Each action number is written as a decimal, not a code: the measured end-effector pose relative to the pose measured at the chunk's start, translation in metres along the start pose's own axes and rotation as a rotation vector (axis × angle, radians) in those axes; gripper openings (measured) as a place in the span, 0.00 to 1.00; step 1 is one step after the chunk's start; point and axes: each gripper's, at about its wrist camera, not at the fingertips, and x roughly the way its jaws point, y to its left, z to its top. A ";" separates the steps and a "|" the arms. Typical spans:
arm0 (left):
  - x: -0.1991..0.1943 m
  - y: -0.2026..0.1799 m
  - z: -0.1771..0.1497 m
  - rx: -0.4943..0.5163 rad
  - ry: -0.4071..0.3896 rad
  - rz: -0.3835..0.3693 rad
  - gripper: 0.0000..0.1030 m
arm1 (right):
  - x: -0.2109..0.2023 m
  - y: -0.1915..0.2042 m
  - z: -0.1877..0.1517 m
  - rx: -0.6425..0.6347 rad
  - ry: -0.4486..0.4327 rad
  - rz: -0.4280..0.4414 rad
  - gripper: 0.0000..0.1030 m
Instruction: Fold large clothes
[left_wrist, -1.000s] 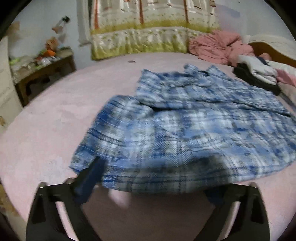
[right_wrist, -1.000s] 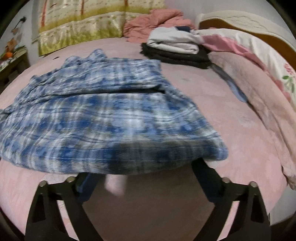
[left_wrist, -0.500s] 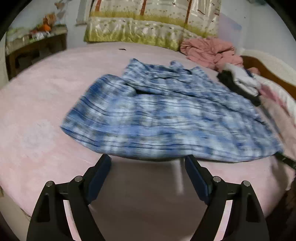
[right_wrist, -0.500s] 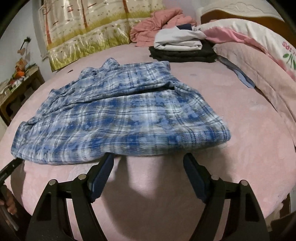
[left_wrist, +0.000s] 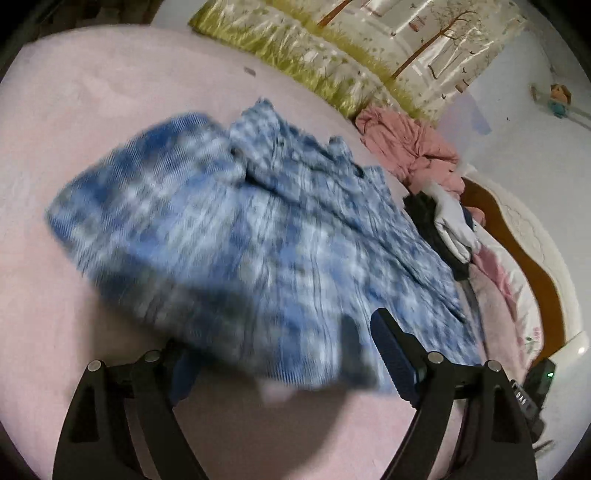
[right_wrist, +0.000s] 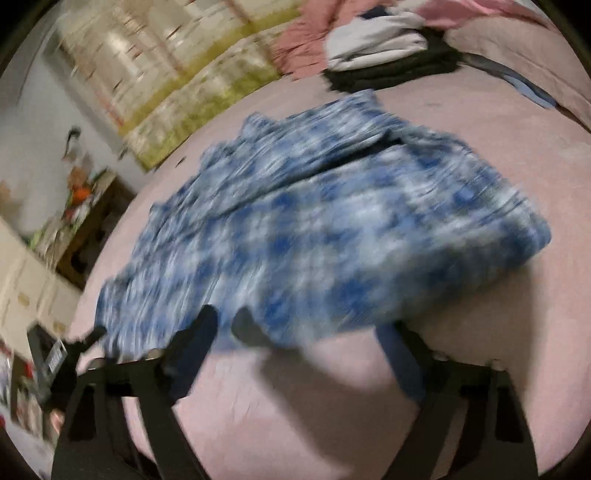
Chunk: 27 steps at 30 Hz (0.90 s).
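Note:
A blue plaid garment (left_wrist: 240, 229) lies folded over on the pink bed (left_wrist: 74, 110), blurred in both views. My left gripper (left_wrist: 286, 363) sits at its near edge with jaws wide and closing. One of its fingers (left_wrist: 391, 354) lies over the cloth and the other is half hidden under the hem, so the hem lies loose between them. In the right wrist view the garment (right_wrist: 332, 221) fills the middle. My right gripper (right_wrist: 295, 350) stands at the same hem, jaws closing, one finger (right_wrist: 195, 343) over the cloth. Neither gripper's pads press the cloth.
A stack of folded dark and white clothes (left_wrist: 443, 221) lies beyond the garment, with a crumpled pink garment (left_wrist: 406, 144) behind it. A patterned quilt (left_wrist: 332, 62) lines the far side. The wooden headboard (left_wrist: 535, 258) and pink bedding are at right. A cluttered wooden side table (right_wrist: 85, 206) stands off the bed.
Both grippers have rolled and come forward, from just short of the garment's near hem to overlapping it. Their jaws have narrowed a little. The garment lies as before.

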 end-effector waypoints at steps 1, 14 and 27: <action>0.003 -0.006 0.002 0.060 -0.036 0.081 0.72 | 0.000 -0.005 0.005 0.015 -0.014 -0.029 0.56; -0.087 -0.038 -0.007 0.208 -0.243 0.121 0.05 | -0.064 0.013 0.000 -0.156 -0.262 -0.241 0.01; -0.079 -0.061 0.058 0.208 -0.186 0.174 0.06 | -0.086 0.040 0.043 -0.245 -0.292 -0.199 0.02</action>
